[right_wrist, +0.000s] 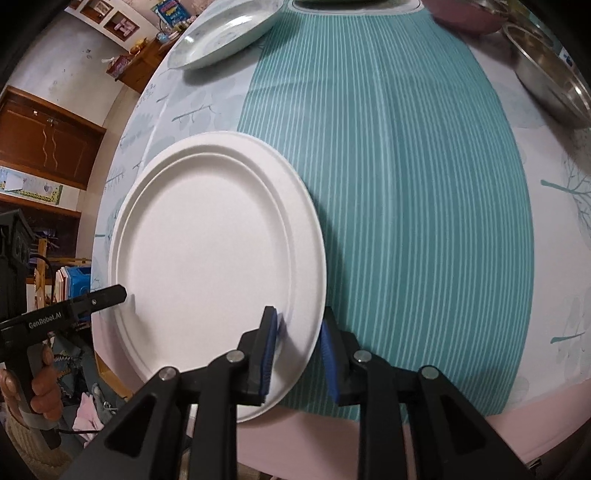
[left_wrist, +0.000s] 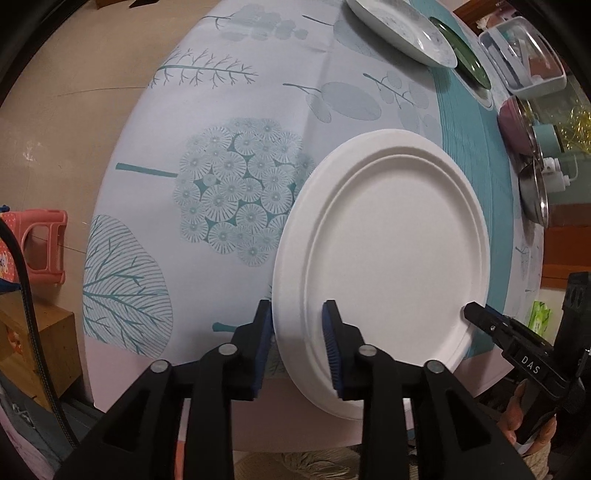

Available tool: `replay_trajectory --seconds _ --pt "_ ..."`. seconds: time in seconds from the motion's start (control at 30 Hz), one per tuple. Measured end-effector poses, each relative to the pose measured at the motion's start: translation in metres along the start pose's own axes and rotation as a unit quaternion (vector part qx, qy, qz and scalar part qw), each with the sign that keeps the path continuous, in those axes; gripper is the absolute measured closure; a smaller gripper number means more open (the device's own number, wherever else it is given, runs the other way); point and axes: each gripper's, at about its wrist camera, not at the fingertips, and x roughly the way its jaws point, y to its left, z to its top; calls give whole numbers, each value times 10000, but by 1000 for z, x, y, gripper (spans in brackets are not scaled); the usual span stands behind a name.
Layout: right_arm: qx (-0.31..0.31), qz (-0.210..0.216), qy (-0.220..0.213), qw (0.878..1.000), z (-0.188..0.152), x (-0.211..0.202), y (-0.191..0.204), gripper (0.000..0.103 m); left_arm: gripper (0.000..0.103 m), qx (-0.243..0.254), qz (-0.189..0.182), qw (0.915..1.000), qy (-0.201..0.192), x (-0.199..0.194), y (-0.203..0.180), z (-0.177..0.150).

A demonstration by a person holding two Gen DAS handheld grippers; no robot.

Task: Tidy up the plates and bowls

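Note:
A white paper plate (left_wrist: 391, 254) lies at the table's near edge, overhanging it a little; it also shows in the right wrist view (right_wrist: 218, 258). My left gripper (left_wrist: 299, 332) straddles the plate's left rim, one finger outside and one over the plate, with a gap at the pads. My right gripper (right_wrist: 297, 339) straddles its right rim the same way, jaws apart. A white ceramic plate (left_wrist: 402, 29) and a green plate (left_wrist: 465, 51) sit at the far side. A purple bowl (left_wrist: 515, 125) and a steel bowl (left_wrist: 533, 192) sit at the right.
The table (left_wrist: 240, 122) wears a tree-patterned cloth with a teal striped runner (right_wrist: 388, 184). A clear lidded container (left_wrist: 524, 55) stands at the far right. A pink stool (left_wrist: 44, 247) stands on the floor at the left.

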Motion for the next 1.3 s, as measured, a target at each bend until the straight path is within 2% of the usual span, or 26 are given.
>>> replay_trajectory --seconds 0.07,0.1,0.13,0.2,0.27,0.37,0.57,0.73,0.9,1.03,1.17,1.3 --pt "98 64 15 9999 0 -1 -2 72 61 0 104 9999 -62 -3 0 2" --pt "127 59 15 9999 -1 -1 -3 70 50 4 180 9998 -106 -5 1 2" --pt "142 40 18 9999 -1 -2 -3 69 44 -2 235 9996 -165 -7 2 1" --pt "160 43 44 9999 -3 -3 -4 62 43 -23 240 9995 -215 -15 8 3" --pt "223 43 54 9997 -5 -4 -6 59 43 -61 221 9995 -229 -19 12 2" --pt "326 44 65 9994 -8 -5 -10 58 39 -150 267 9991 -287 -23 20 2" --pt "423 -99 43 9990 -14 -10 -11 58 39 -95 301 9987 -410 -38 21 -3" --pt "427 -231 -63 9988 -17 -22 -6 58 39 295 541 9962 -622 -52 3 -9" --pt "355 -410 -270 9982 -18 -41 2 58 37 736 620 9920 -815 -64 -25 -10" --pt "287 -482 -404 9976 -17 -57 8 58 32 924 438 9907 -899 -75 -41 -7" --pt "166 -571 -452 9972 -9 -71 16 58 32 1205 238 9894 -772 -84 -59 -2" --pt "-7 -658 -619 9959 -3 -95 20 58 32 1493 130 9842 -940 -104 -77 8"
